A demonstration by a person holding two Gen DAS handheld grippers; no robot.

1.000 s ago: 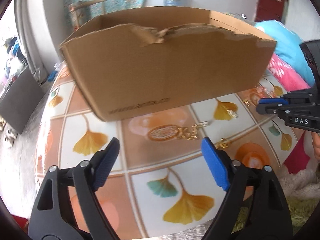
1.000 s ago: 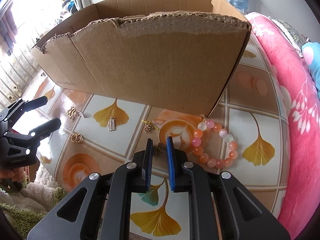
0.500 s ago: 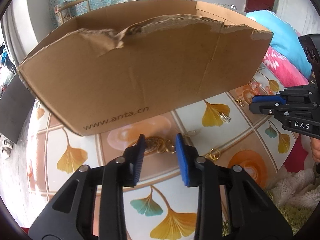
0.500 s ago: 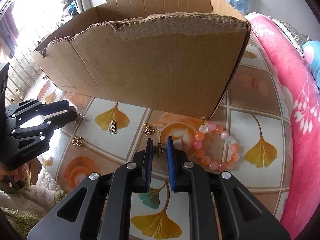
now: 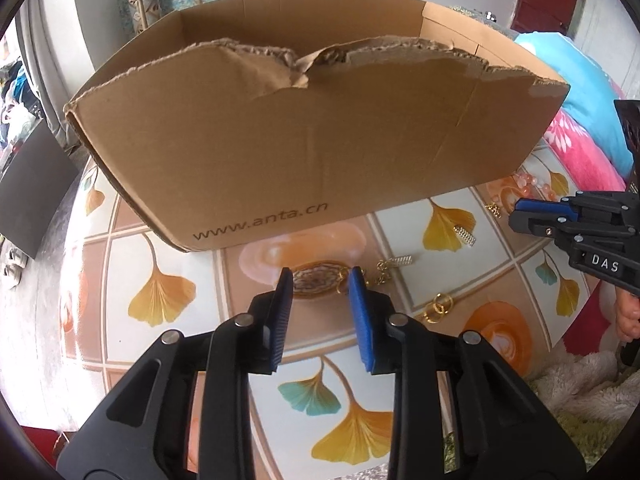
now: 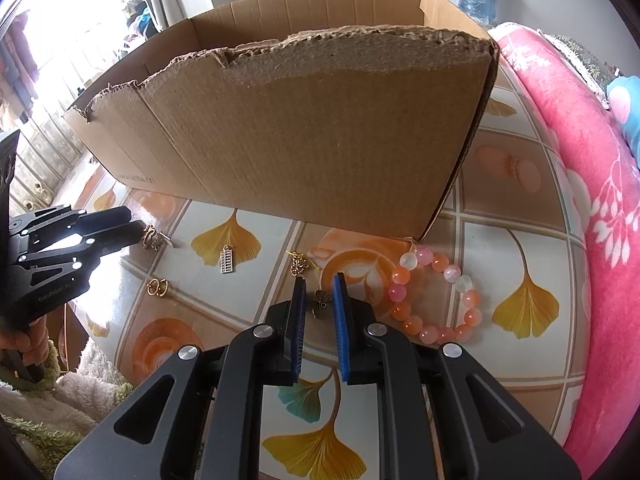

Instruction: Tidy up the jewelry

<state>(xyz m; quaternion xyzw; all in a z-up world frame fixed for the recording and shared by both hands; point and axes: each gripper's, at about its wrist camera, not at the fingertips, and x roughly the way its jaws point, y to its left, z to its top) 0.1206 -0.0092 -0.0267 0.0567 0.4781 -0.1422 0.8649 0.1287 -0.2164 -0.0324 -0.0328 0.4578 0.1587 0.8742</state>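
Observation:
A torn cardboard box [image 5: 300,152] [image 6: 320,140] stands on the ginkgo-print table [image 5: 160,360]. My left gripper [image 5: 320,280] [image 6: 136,228] hovers low with its jaws half closed and a clear gap between them. A gold earring with a rhinestone bar [image 5: 384,272] [image 6: 154,238] lies at its right pad. My right gripper [image 6: 319,290] [image 5: 514,216] is shut on a small bronze butterfly charm [image 6: 320,304]. A peach bead bracelet [image 6: 436,300] [image 5: 528,180] lies just right of it.
Loose on the cloth lie a silver ladder charm [image 6: 228,262] [image 5: 464,236], a gold double ring [image 6: 157,287] [image 5: 440,304] and a gold filigree charm [image 6: 298,264]. A pink blanket [image 6: 580,160] borders the table's right side. A fluffy rug [image 5: 580,380] lies below the near edge.
My left gripper's jaws have narrowed from wide open to half closed, and it has shifted over toward the gold earring. The right gripper has kept still, narrow around the butterfly charm.

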